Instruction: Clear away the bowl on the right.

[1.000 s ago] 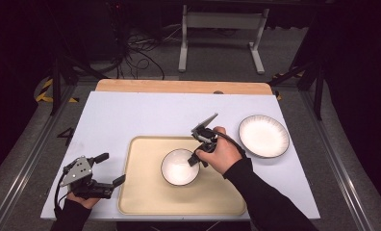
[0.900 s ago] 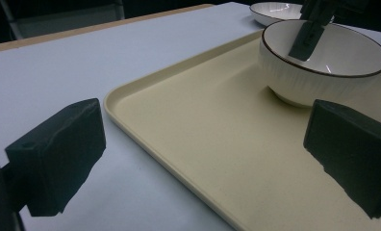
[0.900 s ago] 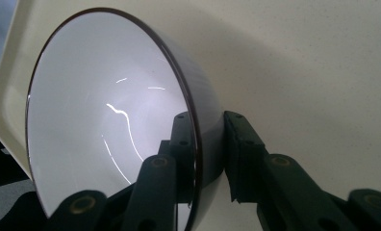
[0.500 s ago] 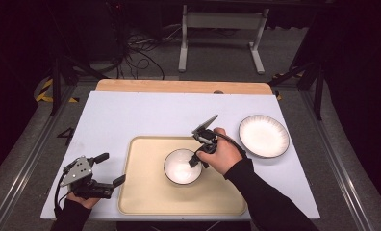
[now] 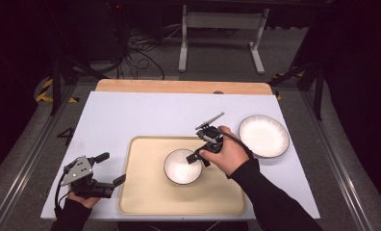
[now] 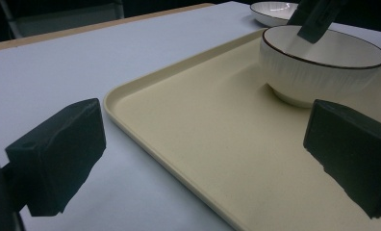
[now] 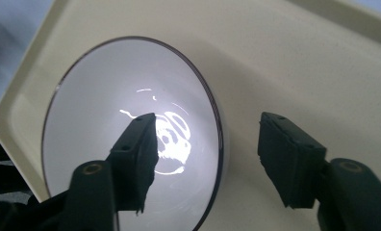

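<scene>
On smooth tray; round bowl.

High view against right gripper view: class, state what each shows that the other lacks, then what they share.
High view alone: the plate on the white table, apart from the tray, and the left gripper resting open at the tray's left edge. Right gripper view alone: a bright glare patch inside the bowl, and the right gripper straddling the bowl's rim, one jaw inside, one outside, pads clear of it; its jaws have just been opening. Both: the bowl standing on the beige tray.
</scene>
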{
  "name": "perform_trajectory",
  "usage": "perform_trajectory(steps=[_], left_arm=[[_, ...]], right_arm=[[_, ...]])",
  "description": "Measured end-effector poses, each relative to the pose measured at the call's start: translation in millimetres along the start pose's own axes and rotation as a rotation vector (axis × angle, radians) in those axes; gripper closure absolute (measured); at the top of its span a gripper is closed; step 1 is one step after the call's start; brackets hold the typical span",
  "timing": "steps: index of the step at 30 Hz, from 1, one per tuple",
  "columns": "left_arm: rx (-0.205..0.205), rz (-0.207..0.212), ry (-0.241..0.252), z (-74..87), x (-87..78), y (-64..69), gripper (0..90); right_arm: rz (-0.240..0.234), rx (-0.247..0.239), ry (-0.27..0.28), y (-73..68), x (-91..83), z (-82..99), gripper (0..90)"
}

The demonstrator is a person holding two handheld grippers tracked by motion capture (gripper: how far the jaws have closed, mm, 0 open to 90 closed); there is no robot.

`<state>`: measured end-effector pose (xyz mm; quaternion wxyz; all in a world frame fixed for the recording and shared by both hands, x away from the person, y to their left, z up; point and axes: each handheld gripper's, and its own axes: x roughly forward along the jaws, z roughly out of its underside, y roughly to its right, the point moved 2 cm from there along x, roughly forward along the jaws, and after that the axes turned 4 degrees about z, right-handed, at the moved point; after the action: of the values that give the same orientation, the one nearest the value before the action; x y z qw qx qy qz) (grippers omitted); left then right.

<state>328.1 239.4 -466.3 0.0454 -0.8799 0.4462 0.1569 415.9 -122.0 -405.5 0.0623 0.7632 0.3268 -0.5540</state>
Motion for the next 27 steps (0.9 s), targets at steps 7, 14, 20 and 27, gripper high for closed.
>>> perform_trajectory(steps=[7, 14, 20, 27], left_arm=[[-0.002, -0.003, -0.001, 0.1, 0.3, -0.1, 1.7], [-0.005, -0.002, 0.002, 0.0, 0.3, 0.2, 1.7], [0.001, -0.003, 0.0, -0.1, 0.2, -0.1, 1.7], [0.002, -0.005, -0.001, -0.2, 0.4, -0.1, 1.7]], right_arm=[[0.008, -0.075, 0.117, -8.4, -23.0, 4.3, 22.8], [0.024, -0.177, 0.184, -8.8, -34.6, 10.2, 11.5], [0.039, -0.223, 0.255, -9.7, -46.6, 15.8, 11.7], [0.055, -0.243, 0.342, -10.7, -62.1, 21.5, 11.7]])
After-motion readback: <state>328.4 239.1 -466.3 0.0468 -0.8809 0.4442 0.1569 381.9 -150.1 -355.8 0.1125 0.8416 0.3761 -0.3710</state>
